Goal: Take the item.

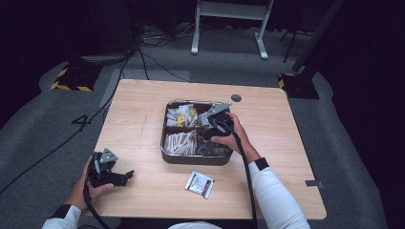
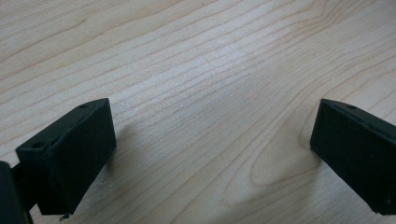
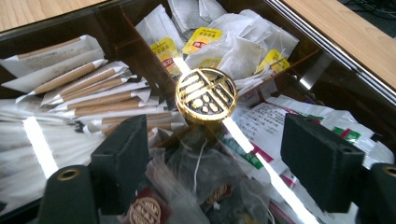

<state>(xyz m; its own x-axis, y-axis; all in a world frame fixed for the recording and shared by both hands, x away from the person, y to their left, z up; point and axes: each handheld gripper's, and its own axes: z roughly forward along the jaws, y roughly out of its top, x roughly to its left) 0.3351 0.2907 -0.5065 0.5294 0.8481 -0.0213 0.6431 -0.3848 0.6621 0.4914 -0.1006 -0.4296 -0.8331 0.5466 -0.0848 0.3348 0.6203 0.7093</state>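
Tea bag in tray: light, soft, crinkly; pinch mid-pouch. Right gripper jaws spread above it; left gripper spread, empty.

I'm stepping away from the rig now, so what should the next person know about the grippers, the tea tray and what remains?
Left gripper: open, nothing between the jaws, resting low at the table's near left corner.
Right gripper: open over the tray's near right compartment, above dark mesh tea bags; it grips nothing.
Tray: divided, with a gold knob at the centre; paper sticks and yellow-tagged tea bags fill other compartments.
One packet lies on the table in front of the tray.
Left: probably that packet goes into the tray.
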